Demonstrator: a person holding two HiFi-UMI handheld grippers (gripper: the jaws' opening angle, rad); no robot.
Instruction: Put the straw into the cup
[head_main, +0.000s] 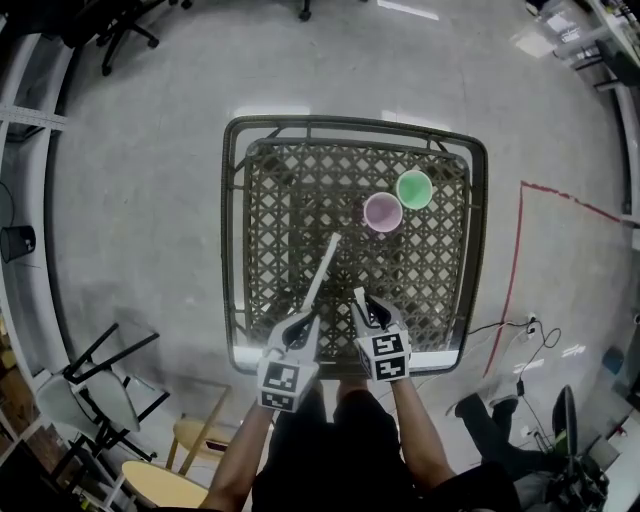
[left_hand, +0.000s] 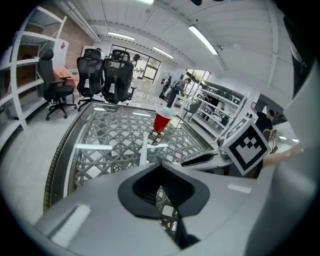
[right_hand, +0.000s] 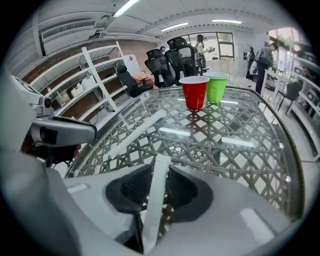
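A long white straw (head_main: 322, 270) lies on the glass-topped lattice table (head_main: 236, 250), and it also shows in the left gripper view (left_hand: 144, 150) and the right gripper view (right_hand: 135, 132). My right gripper (head_main: 368, 308) is shut on a shorter white straw (right_hand: 155, 195), which runs between its pads and pokes out past the tips. My left gripper (head_main: 301, 322) hovers at the long straw's near end, its jaws a narrow gap apart with only lattice showing between them. A red cup (head_main: 382, 212) and a green cup (head_main: 414, 189) stand upright, touching, at the far right.
The table's raised dark rim (head_main: 478, 250) runs all round. A folding chair (head_main: 100, 380) and a wooden stool (head_main: 160, 482) stand at my near left. Office chairs (left_hand: 105, 75) stand beyond the far edge. A cable and socket (head_main: 530, 325) lie on the floor to the right.
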